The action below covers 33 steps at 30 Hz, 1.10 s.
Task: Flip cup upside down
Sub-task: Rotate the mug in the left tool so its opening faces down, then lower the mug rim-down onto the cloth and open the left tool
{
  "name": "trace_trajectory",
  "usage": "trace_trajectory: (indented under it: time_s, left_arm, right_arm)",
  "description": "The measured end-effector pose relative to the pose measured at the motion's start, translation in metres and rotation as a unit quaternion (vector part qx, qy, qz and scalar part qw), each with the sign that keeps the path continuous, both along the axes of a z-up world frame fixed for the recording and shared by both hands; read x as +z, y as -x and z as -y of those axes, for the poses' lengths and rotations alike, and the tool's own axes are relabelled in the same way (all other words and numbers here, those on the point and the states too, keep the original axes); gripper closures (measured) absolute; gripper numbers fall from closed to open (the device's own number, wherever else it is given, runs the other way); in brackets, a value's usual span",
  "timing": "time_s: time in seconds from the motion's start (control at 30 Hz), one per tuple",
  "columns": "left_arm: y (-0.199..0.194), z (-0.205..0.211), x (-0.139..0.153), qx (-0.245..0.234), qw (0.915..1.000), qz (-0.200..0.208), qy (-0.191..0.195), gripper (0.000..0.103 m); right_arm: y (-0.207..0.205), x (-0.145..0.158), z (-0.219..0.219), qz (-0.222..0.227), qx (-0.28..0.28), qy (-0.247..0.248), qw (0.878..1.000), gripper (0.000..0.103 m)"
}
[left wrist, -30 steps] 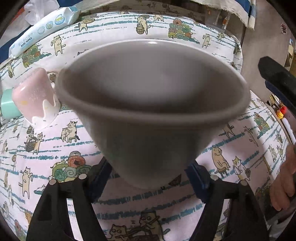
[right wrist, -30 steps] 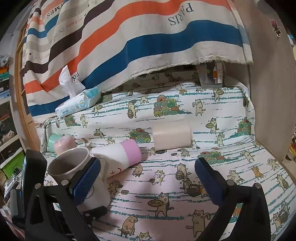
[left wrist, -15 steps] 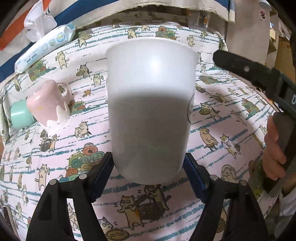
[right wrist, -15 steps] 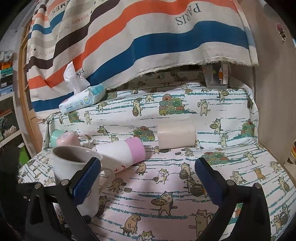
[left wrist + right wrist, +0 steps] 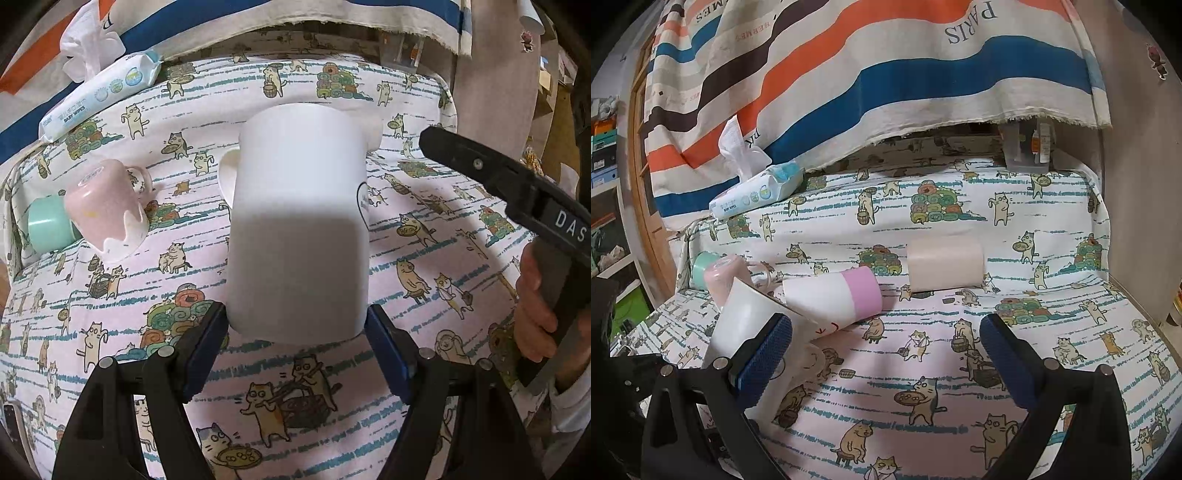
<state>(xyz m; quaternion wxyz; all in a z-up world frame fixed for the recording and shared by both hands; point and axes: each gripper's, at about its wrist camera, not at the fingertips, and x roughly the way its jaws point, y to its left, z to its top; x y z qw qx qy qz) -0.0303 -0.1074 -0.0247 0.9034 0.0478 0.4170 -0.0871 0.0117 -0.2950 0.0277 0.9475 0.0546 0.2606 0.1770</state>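
Five cups show in all. One white cup (image 5: 297, 221), smooth and cylindrical, is clamped near one end between the blue-padded fingers of the left gripper (image 5: 296, 345); in the left wrist view it fills the centre, its far end pointing toward 12 o'clock, a pale curved edge showing at its 9 o'clock side. From the right wrist view the same cup (image 5: 746, 325) sits at 8 o'clock, tilted, above the cat-print cloth (image 5: 960, 387) that covers the tabletop.

Four more cups lie on their sides on that cloth: a pink cup (image 5: 105, 210) with a white drip-shaped edge and a handle, a mint green cup (image 5: 46, 223) touching it at its 9 o'clock side, a white and pink cup (image 5: 834, 299) with red marks, and a beige cup (image 5: 945, 264) just beside that one at its 3 o'clock. No contents can be seen in any of them.

One soft pack of baby wipes (image 5: 99, 94) rests at 11 o'clock, a crumpled white sheet standing out of it. A striped cloth (image 5: 886, 74) hangs behind.

The right gripper (image 5: 886, 354) has its ribbed blue fingers spread wide apart, grasping nothing; the right hand (image 5: 535, 295) wraps its black handle at 3 o'clock
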Motion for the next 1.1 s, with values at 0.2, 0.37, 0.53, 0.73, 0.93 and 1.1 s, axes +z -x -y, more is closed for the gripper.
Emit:
trace_trajectory:
  time_s: [0.2,0.37,0.53,0.73,0.93,1.1]
  left_arm:
    - [0.009,-0.001,0.008,-0.002,0.9999,0.001,0.01,0.029]
    - [0.012,-0.006,0.014,0.003,0.9998,0.0,0.02,0.029]
    - [0.018,-0.011,0.031,0.007,0.9995,0.026,0.018,0.029]
    - [0.016,-0.02,0.058,0.015,0.9981,0.058,0.011,0.03]
    - [-0.001,-0.022,0.066,0.017,0.998,0.059,0.011,0.031]
    - [-0.019,-0.012,0.082,0.007,0.998,0.062,-0.006,0.081]
  right_arm:
    - [0.001,0.0,-0.001,0.002,0.002,0.005,1.0,0.001]
    - [0.001,-0.001,-0.004,0.003,0.005,0.014,1.0,0.001]
    - [0.002,-0.001,-0.005,0.006,0.005,0.017,1.0,0.001]
    - [0.003,0.0,-0.007,0.006,0.006,0.021,1.0,0.001]
    - [0.003,-0.002,-0.013,0.006,0.018,0.035,0.999,0.001]
    - [0.003,-0.003,-0.013,0.003,0.017,0.035,0.999,0.001]
